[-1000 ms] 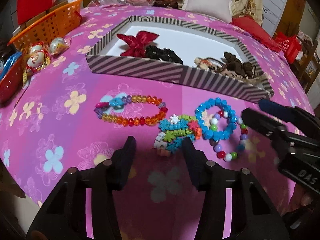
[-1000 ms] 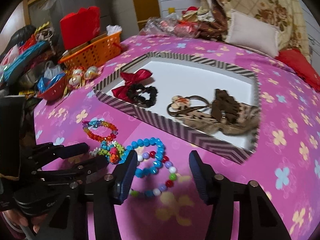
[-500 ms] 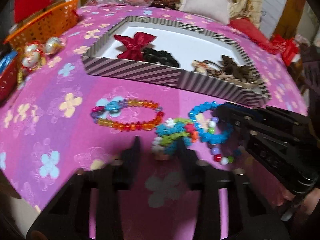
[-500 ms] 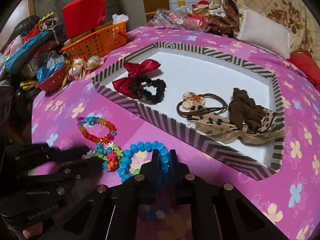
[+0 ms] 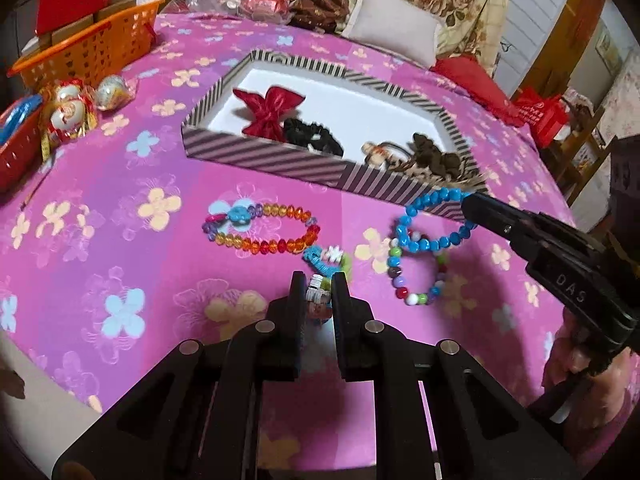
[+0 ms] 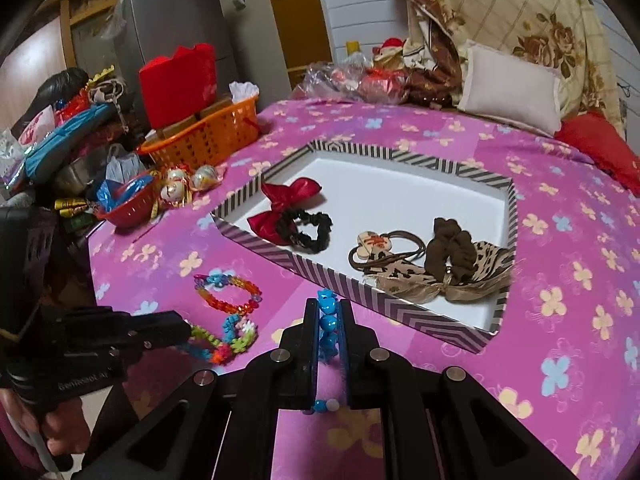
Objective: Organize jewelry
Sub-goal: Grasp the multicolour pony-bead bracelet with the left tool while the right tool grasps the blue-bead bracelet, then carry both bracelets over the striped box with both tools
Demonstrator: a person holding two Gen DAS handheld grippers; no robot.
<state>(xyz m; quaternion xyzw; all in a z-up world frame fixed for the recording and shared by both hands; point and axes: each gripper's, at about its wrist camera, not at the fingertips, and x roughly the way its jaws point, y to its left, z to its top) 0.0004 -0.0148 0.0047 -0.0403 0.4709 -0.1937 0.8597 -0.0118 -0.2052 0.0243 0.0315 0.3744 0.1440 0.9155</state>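
Observation:
My left gripper [image 5: 319, 286] has a turquoise-and-green bracelet with a white flower [image 5: 326, 258] between its jaws, which are closing on it. In the right wrist view this bracelet [image 6: 224, 340] hangs from the left fingertips. My right gripper [image 6: 328, 306] is shut on a blue bead bracelet [image 6: 327, 320]. In the left wrist view the blue loop [image 5: 424, 236] dangles from it just in front of the striped box [image 5: 264, 156]. A mixed-colour bead bracelet [image 5: 416, 280] lies under the blue one. A rainbow crystal bracelet [image 5: 260, 232] lies flat on the pink cloth.
The box holds a red bow [image 5: 272, 114], a black scrunchie [image 5: 312, 140] and brown hair ties [image 5: 432, 156]. At the left stand an orange basket [image 5: 88, 52], a red basket [image 5: 12, 160] and foil ornaments [image 5: 72, 108]. A pillow [image 5: 392, 28] lies behind.
Both grippers went from open to closed around a bracelet and rose. The blue bracelet has been lifted off the cloth toward the box, and the turquoise-green one has been pulled up.

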